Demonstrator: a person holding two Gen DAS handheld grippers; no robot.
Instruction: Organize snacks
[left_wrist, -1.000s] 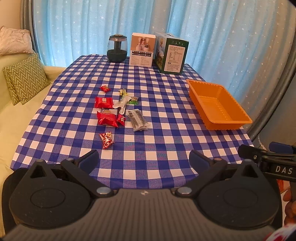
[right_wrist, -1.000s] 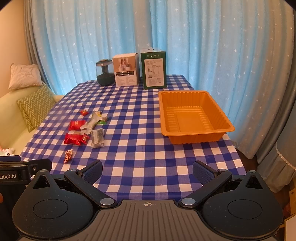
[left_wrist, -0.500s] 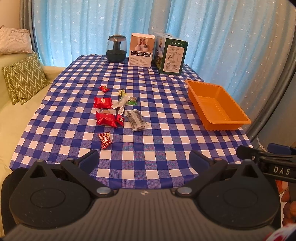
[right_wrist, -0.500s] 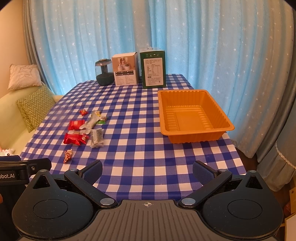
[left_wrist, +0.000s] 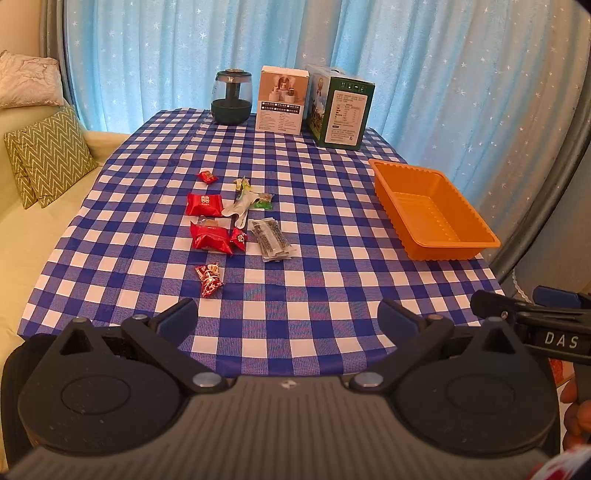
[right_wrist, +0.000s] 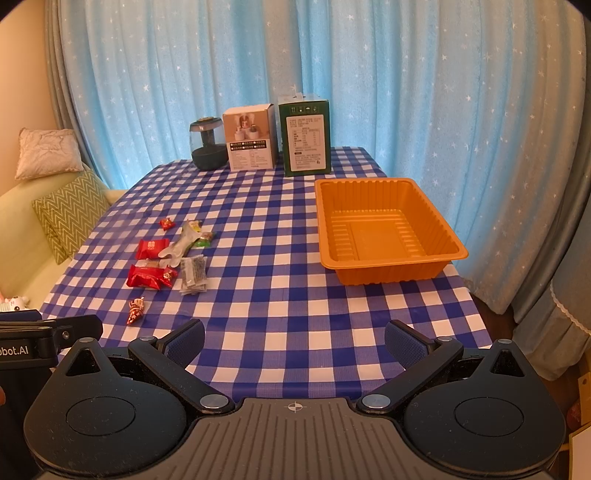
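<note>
Both tongs hang over the near edge of the counter (left_wrist: 332, 206), which is covered by a blue-and-white checked cloth. The left tongs (left_wrist: 288, 321) are released, their blue-padded fingers spread wide with nothing between them; the right tongs (right_wrist: 293, 338) stand the same way, spread and bare. In the left wrist view the right tongs show at the right edge of the frame, beside a bit of a hand (left_wrist: 576, 421).

The snacks lie in a loose cluster left of centre in both frames. A small red sweet (left_wrist: 207, 176) sits farthest back, a flat red packet (left_wrist: 204, 205) is nearer, and a crumpled red packet (left_wrist: 210, 238) is nearer still, with a small red sweet touching its right end. A clear packet with dark contents (left_wrist: 271, 240) lies just beside them to the right. A white wrapper (left_wrist: 242, 206) and a green sweet (left_wrist: 263, 202) are above it. A twisted red-and-white sweet (left_wrist: 209, 280) lies alone, nearest the tongs.

An orange tray (right_wrist: 384, 192) stands well apart at the right of the frame, holding nothing. Along the top of the counter stand a dark jar (left_wrist: 231, 96), a white box (left_wrist: 281, 99) and a green box (left_wrist: 340, 107), with blue starred curtains (right_wrist: 406, 92) behind.
</note>
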